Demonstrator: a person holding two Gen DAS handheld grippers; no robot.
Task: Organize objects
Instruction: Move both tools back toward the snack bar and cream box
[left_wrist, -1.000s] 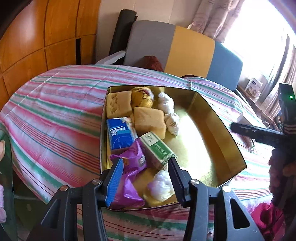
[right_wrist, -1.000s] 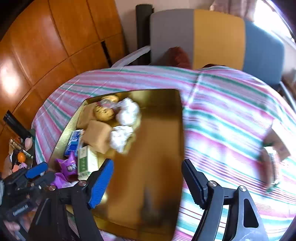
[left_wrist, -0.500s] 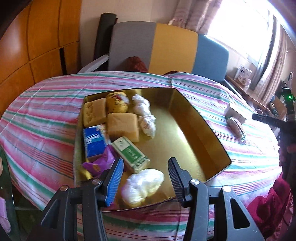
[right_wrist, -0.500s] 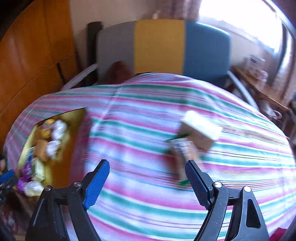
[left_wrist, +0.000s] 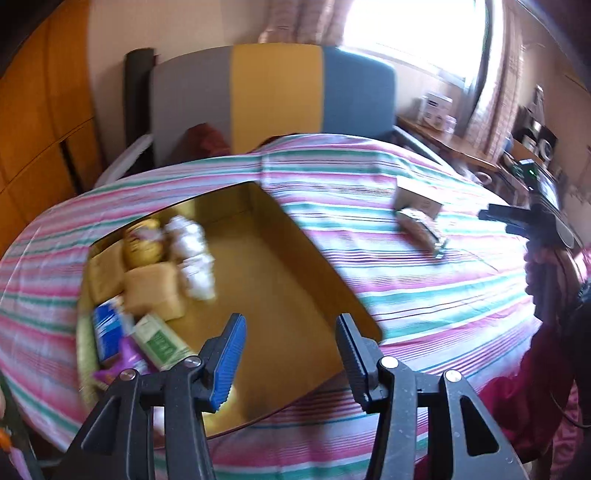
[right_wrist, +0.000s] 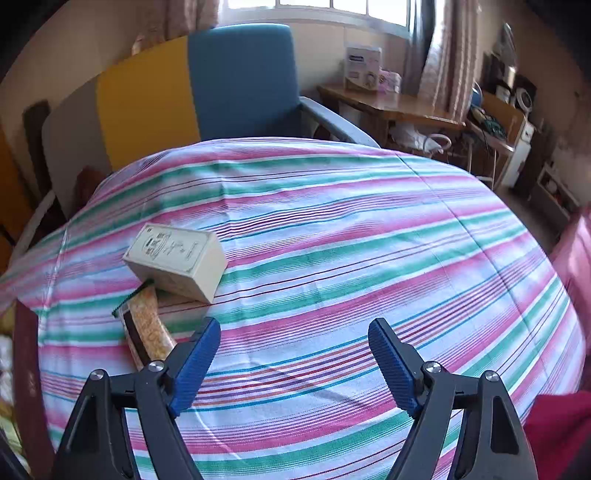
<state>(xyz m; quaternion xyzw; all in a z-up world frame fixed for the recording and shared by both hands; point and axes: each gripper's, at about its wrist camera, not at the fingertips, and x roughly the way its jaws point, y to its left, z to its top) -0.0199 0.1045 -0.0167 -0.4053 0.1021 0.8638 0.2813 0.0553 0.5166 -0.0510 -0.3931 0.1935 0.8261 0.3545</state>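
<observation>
A gold tray (left_wrist: 317, 269) lies on the striped tablecloth and holds several snacks along its left side: sponge cakes (left_wrist: 153, 291), white wrapped sweets (left_wrist: 194, 254), a green box (left_wrist: 160, 341), a blue tissue pack (left_wrist: 107, 330). My left gripper (left_wrist: 290, 339) is open and empty above the tray's near edge. A cream box (right_wrist: 175, 260) and a clear snack packet (right_wrist: 146, 328) lie on the cloth, also in the left wrist view (left_wrist: 417, 201). My right gripper (right_wrist: 293, 354) is open and empty, just right of the packet.
A grey, yellow and blue chair (right_wrist: 177, 96) stands behind the round table. A wooden side table (right_wrist: 391, 107) with boxes is at the back right. The tray's edge (right_wrist: 24, 369) shows at the far left of the right wrist view.
My left gripper has swung right, away from the snacks, over the tray's bare part. My right gripper has swung right from the tray to the cream box and packet.
</observation>
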